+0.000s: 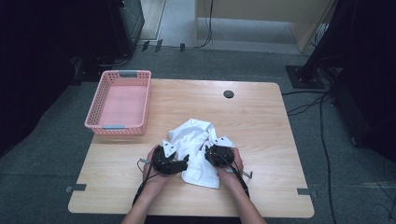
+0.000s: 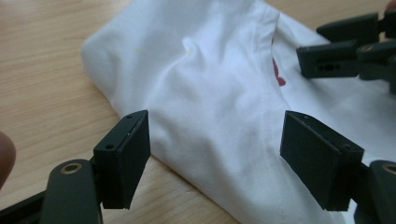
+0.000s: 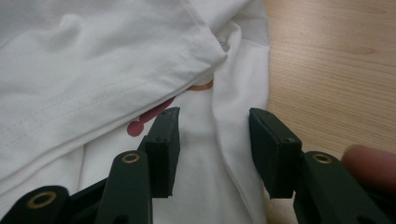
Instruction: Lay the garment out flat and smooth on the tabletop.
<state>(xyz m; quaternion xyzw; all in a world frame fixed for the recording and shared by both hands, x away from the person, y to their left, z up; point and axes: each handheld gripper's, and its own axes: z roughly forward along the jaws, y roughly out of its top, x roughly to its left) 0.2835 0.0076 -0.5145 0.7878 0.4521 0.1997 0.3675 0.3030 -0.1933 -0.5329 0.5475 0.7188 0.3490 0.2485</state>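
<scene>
High view: a crumpled white shirt (image 1: 196, 149) lies mid-bench, running away from the person, its near end between the left tongs (image 1: 180, 164) and the right tongs (image 1: 211, 154) — both touching-close. Left tongs gape wide around a soft fold; right tongs, half-parted, straddle a hemmed edge, not yet pinching. Thin, limp cotton; red print peeks out.

Black grippers (image 1: 187, 161) — brass rivets, grey three-cornered plates, trailing cables.
</scene>
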